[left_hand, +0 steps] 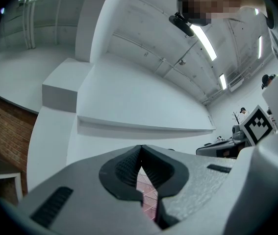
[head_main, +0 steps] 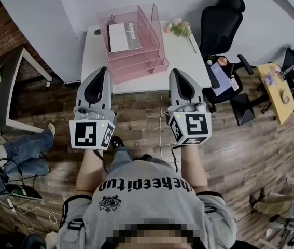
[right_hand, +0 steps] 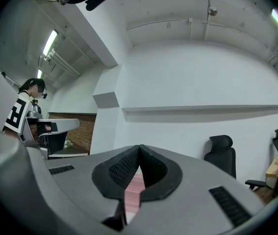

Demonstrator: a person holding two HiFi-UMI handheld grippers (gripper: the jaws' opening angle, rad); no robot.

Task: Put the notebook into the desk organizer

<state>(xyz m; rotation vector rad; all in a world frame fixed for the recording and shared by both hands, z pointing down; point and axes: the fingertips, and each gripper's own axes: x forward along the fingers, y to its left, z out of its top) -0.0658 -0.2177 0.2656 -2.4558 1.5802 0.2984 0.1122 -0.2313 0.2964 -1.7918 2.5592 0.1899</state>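
Note:
The pink wire desk organizer (head_main: 148,61) stands on the white table (head_main: 188,58). The notebook (head_main: 123,37), with a pale cover and a dark spine, lies in the organizer's top tray. My left gripper (head_main: 104,69) and right gripper (head_main: 175,71) hover side by side at the table's front edge, both shut with nothing in them. In the left gripper view, the left gripper (left_hand: 140,149) has its jaws touching, and a sliver of the pink organizer (left_hand: 149,196) shows below them. The right gripper view shows the right gripper (right_hand: 139,149) the same way, above the organizer (right_hand: 133,189).
A small bunch of flowers (head_main: 181,29) lies at the table's back right. A black office chair (head_main: 220,19) stands right of the table, with a yellow side table (head_main: 276,90) beyond it. A person's legs (head_main: 28,150) and cables lie on the wooden floor at left.

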